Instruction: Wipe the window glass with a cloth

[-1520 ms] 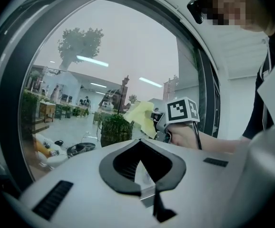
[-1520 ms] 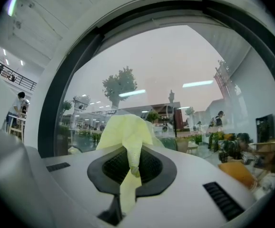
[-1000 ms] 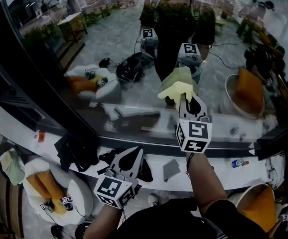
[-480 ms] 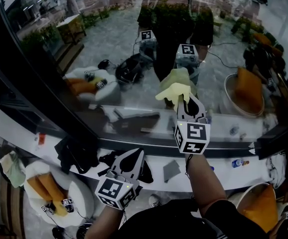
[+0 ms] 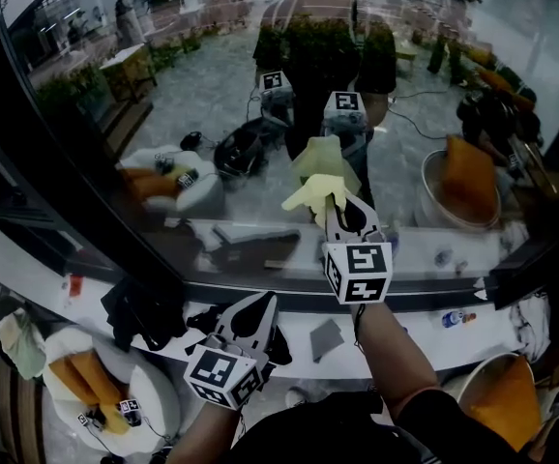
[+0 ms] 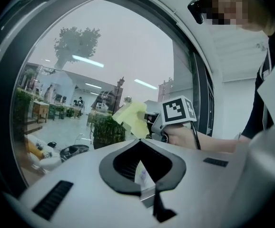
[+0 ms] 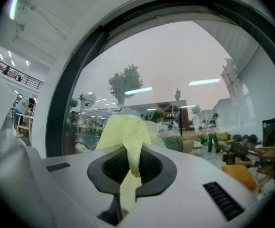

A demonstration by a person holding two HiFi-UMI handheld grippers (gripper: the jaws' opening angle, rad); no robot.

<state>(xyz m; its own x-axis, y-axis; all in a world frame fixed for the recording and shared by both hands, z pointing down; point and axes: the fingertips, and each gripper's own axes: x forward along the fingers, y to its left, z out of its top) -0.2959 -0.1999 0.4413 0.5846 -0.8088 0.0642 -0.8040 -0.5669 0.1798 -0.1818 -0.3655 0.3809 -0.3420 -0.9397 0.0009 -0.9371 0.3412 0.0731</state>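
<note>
The window glass fills the upper part of the head view and mirrors the room. My right gripper is raised to it, shut on a pale yellow cloth that lies against the pane. In the right gripper view the cloth is bunched between the jaws of the right gripper and fans out above them. My left gripper hangs lower, by the sill, shut and off the glass. The left gripper view shows the left gripper with its tips together, and the cloth beyond it.
A white sill runs below the pane, with a dark frame at the left. On the sill lie a dark bundle, a grey square and a small bottle. Round orange-cushioned seats stand on the floor below.
My right gripper and the cloth have slid a little to the left along the glass. The left gripper has hardly moved.
</note>
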